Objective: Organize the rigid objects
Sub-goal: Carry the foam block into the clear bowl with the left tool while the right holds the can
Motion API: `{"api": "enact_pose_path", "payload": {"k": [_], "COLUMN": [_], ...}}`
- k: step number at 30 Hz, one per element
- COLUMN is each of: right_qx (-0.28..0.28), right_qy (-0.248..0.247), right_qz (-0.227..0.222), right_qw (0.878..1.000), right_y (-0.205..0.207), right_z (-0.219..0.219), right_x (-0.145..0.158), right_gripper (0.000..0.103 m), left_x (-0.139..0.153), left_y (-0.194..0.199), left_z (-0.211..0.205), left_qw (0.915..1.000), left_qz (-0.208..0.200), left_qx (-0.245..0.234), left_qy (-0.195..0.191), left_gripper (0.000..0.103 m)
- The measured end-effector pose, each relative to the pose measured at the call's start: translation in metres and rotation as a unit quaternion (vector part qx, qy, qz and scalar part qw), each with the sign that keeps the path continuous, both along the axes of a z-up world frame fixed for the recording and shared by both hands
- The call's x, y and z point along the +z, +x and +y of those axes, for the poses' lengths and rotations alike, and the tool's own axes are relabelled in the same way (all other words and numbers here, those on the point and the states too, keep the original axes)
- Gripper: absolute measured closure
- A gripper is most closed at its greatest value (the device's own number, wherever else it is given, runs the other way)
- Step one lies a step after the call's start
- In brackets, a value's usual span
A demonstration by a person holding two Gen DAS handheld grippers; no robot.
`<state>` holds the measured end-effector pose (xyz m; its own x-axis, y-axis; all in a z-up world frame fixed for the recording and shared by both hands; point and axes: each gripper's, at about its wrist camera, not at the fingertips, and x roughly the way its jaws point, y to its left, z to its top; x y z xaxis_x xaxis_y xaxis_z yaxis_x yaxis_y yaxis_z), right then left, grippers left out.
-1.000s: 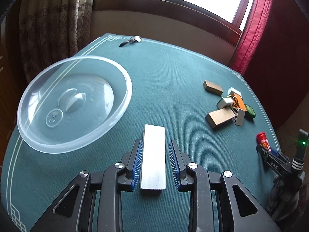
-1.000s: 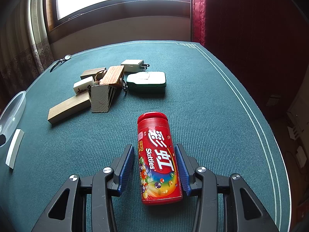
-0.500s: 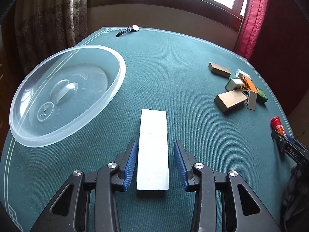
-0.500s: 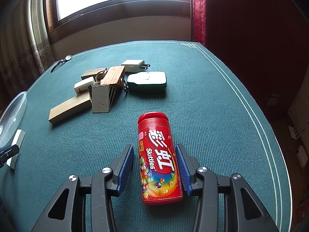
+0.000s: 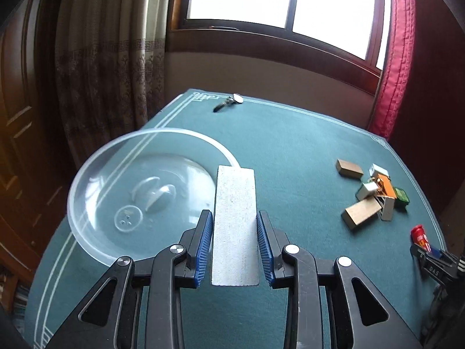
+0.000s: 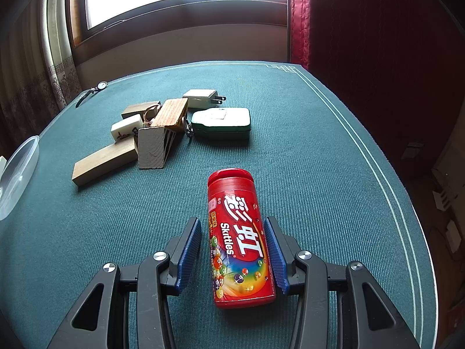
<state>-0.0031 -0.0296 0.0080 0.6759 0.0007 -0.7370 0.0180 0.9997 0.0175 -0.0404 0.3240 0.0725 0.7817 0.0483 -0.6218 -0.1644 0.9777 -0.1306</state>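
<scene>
A white rectangular block (image 5: 234, 203) sits between the blue pads of my left gripper (image 5: 234, 218), which is shut on it. The block is held off the green cloth, its far end reaching over the rim of the clear plastic bowl (image 5: 122, 180). In the right wrist view a red Skittles can (image 6: 237, 241) lies on its side on the cloth between the fingers of my right gripper (image 6: 232, 224). That gripper is open, with a gap at the can's left side. The left wrist view also shows the can (image 5: 418, 234) at far right.
A pile lies mid-table: wooden blocks (image 6: 104, 161), a mahjong tile (image 6: 126, 129), a white plug charger (image 6: 200, 99) and a green tin (image 6: 222, 123). A wristwatch (image 5: 229, 101) rests near the far corner. The bowl's rim (image 6: 20, 163) shows at the left edge.
My left gripper has shut on the white block, lifted it off the cloth and carried it toward the bowl. The right gripper and the can have stayed put.
</scene>
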Motion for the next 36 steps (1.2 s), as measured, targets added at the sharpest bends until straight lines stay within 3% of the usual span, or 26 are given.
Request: {"api": "enact_pose_path", "payload": {"k": [11, 12, 15, 16, 33, 36], "right_qx": [-0.006, -0.007, -0.011, -0.013, -0.054, -0.055], "right_qy": [-0.007, -0.008, -0.010, -0.011, -0.012, -0.011], "right_qz": [0.001, 0.001, 0.002, 0.002, 0.003, 0.003], "right_qw": [1.000, 1.000, 1.000, 1.000, 0.998, 0.998], "right_y": [0.001, 0.001, 0.000, 0.000, -0.005, -0.007], "right_z": [0.003, 0.003, 0.005, 0.005, 0.011, 0.016], "right_x": [0.000, 0.000, 0.000, 0.000, 0.000, 0.001], "right_gripper": [0.054, 0.054, 0.053, 0.053, 0.053, 0.060], "left_x": [-0.007, -0.010, -0.017, -0.018, -0.033, -0.034], "left_y": [0.011, 0.012, 0.011, 0.007, -0.009, -0.015], "left_z": [0.075, 0.080, 0.091, 0.093, 0.094, 0.091], "left_qw": [0.9928, 0.9915, 0.9870, 0.9856, 0.9848, 0.9848], "left_qz": [-0.011, -0.014, -0.020, -0.024, -0.033, -0.038], "left_qx": [0.118, 0.127, 0.157, 0.165, 0.171, 0.169], "left_qy": [0.022, 0.023, 0.025, 0.025, 0.004, 0.009], "left_gripper": [0.070, 0.067, 0.034, 0.033, 0.032, 0.032]}}
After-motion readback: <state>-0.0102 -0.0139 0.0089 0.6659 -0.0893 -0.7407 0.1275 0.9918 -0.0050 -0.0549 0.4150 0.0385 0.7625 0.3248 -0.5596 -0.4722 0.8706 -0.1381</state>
